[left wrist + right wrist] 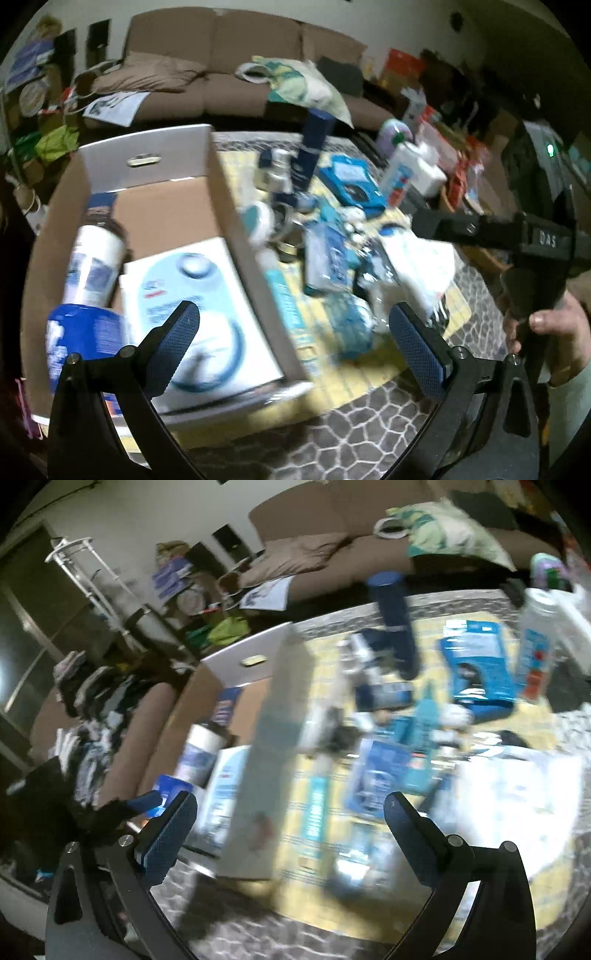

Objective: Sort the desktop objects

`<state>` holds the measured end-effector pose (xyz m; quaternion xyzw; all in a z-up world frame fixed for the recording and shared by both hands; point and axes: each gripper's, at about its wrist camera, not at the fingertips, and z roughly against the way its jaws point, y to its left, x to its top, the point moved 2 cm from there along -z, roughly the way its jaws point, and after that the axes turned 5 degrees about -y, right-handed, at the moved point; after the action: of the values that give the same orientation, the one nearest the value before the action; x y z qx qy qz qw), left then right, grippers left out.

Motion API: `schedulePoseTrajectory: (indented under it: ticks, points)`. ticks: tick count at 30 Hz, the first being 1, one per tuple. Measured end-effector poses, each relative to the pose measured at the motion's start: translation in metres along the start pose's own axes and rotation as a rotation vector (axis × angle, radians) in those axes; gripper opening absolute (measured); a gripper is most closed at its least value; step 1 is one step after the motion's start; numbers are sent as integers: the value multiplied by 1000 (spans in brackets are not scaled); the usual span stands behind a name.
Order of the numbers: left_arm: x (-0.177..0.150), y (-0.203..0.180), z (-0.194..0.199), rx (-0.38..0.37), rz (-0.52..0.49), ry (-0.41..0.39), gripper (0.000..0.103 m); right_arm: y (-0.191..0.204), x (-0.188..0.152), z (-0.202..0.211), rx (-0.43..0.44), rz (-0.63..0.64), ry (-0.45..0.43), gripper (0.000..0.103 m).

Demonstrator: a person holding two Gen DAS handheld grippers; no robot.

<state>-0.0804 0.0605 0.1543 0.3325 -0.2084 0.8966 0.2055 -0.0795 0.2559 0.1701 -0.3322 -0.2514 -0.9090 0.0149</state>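
Both tongs wide open and empty over the desk point(369, 424).
The left tongs point(291, 336) hung above the cardboard box point(236, 236); the right tongs point(290, 830) above blue packages point(476, 664).

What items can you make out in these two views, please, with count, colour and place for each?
cardboard box: one, brown and white, left on the table
white flat box: one, white-blue, inside the cardboard box
canister: one, white with dark cap, inside, beside the flat box
tall tube: one, dark blue, upright on the mat
mat: one, yellow, under the loose packages
sofa: one, brown, behind
left gripper: open, empty
right gripper: open, empty
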Motion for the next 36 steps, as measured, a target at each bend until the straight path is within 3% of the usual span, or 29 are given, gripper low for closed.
schedulePoseTrajectory:
  ticks: [7,9,15,22,30,36]
  points:
    - [-31,-74,-32,15,-89,31,102,-57,-25,24,-127,-53,-54,103]
    - [-38,-85,-44,26,-80,50,96,-72,-31,27,-129,-90,-63,103]
    - [-49,-99,-67,83,-79,71,96,-102,-44,32,-129,-159,-105,103]
    - [-51,-111,-80,114,-91,82,96,-123,-51,33,-180,-150,-112,103]
    - [-58,-111,-85,139,-69,87,96,-129,-55,37,-217,-116,-114,103]
    - [-74,-100,-70,176,-38,44,96,-123,-73,39,-276,-74,-104,103]
